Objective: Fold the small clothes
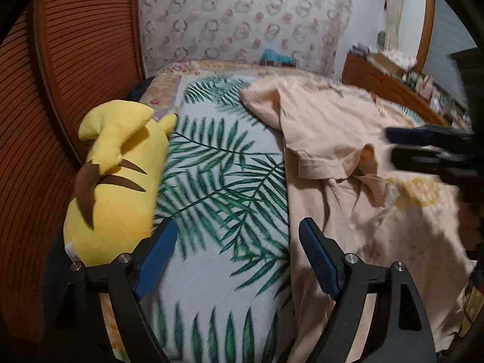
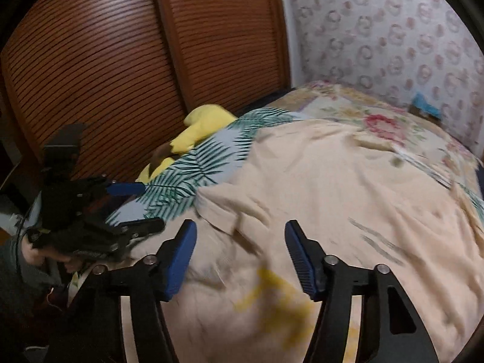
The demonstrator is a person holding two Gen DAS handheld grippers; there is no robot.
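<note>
A peach T-shirt (image 1: pixel 348 157) with a yellow print lies crumpled on the bed, sleeve and collar bunched near its middle; it fills the right wrist view (image 2: pixel 332 187). My left gripper (image 1: pixel 239 239) is open and empty, above the palm-leaf sheet (image 1: pixel 211 166) just left of the shirt's edge. It also shows at the left of the right wrist view (image 2: pixel 145 205). My right gripper (image 2: pixel 239 233) is open and empty, hovering over the shirt near its collar. Its fingers (image 1: pixel 423 145) enter the left wrist view from the right, over the shirt.
A yellow plush toy (image 1: pixel 121 175) lies on the bed's left edge against brown slatted wardrobe doors (image 2: pixel 121 60). A floral quilt (image 2: pixel 378 121) covers the far bed. A patterned wall (image 1: pixel 242 24) stands behind, and a cluttered wooden dresser (image 1: pixel 393 81) is at the right.
</note>
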